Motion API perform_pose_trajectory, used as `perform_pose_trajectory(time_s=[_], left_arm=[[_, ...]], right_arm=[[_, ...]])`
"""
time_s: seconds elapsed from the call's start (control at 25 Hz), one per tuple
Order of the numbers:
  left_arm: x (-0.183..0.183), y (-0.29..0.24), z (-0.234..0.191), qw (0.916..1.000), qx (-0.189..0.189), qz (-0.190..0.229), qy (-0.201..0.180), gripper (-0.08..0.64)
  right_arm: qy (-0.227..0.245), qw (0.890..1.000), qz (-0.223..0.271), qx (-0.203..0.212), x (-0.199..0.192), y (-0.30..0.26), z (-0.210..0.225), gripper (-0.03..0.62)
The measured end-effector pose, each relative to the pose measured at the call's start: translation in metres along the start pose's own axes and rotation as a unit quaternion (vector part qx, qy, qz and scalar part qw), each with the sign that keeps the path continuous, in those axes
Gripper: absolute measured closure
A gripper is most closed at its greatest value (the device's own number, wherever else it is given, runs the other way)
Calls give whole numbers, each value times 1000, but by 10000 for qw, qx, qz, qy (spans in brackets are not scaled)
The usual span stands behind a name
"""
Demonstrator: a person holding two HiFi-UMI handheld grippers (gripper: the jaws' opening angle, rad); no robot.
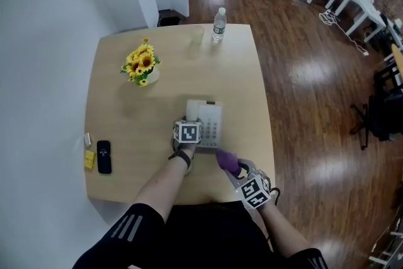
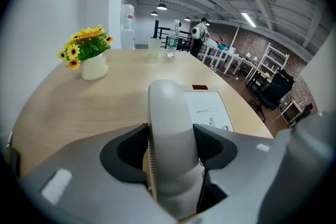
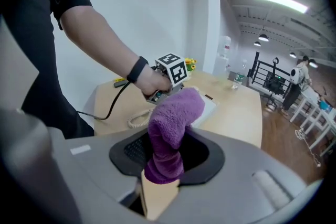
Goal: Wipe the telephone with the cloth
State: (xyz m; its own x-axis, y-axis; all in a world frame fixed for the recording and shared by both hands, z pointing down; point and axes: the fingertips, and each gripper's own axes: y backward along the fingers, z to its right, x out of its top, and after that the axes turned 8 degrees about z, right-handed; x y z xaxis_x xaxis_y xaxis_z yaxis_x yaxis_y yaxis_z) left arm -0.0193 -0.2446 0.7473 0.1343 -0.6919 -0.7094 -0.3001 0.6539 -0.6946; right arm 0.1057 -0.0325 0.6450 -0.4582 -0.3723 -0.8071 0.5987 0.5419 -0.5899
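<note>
The left claw [image 2: 170, 143] clamps the handset [image 2: 167, 113], its long axis pointing toward the table's [image 1: 119, 110] far edge. The telephone [image 1: 212, 126] sits by the near edge. The right claw [image 3: 167, 157] pinches the cloth [image 3: 176, 113] upright beside it, and the left forearm [image 1: 160, 183] reaches in over that near edge.

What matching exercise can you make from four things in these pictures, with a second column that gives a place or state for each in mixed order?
Things:
1. handset
2. purple cloth
3. water bottle
4. sunflowers

Places or states:
a. at the far edge of the table
b. clamped in the right gripper
c. clamped in the left gripper
d. standing in a white pot

Right pairs: 1-c, 2-b, 3-a, 4-d.
</note>
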Motion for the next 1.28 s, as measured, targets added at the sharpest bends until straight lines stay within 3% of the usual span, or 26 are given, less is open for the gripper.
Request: perform_pose_trajectory(time_s=[0.12,0.36,0.48,0.56,0.64,0.76,0.88,0.96,1.04,1.12,1.28], left_arm=[[-3,1,-3,9999,16,-30,112,301],[5,16,4,9942,-673,295,790,350],[18,41,11,9836,-1323,630,1049,351],[32,64,16,9660,-1935,952,1426,350],[50,94,22,9384,-2622,1321,1823,350],[77,153,34,8836,-3690,1837,2223,351],[101,220,47,8267,-4623,2232,2301,351],[110,258,53,7987,-5034,2416,2243,350],[114,284,55,7806,-5265,2545,2206,350],[115,300,56,7709,-5393,2608,2165,351],[112,314,50,7721,-5397,2629,2085,351]], right_arm=[[-6,10000,-10,17,-2,1,0,459],[-198,9996,187,71,5,4,3,459],[-341,9986,390,58,17,5,10,459],[-391,9978,526,22,28,6,18,459],[-410,9968,692,-11,45,5,27,459],[-330,9943,1016,-38,82,6,39,459],[-43,9902,1395,19,134,7,46,459],[367,9862,1608,161,173,5,41,459],[989,9796,1727,292,213,3,31,459],[1701,9691,1751,342,245,0,19,459],[3003,9402,1563,378,275,-11,-11,460]])
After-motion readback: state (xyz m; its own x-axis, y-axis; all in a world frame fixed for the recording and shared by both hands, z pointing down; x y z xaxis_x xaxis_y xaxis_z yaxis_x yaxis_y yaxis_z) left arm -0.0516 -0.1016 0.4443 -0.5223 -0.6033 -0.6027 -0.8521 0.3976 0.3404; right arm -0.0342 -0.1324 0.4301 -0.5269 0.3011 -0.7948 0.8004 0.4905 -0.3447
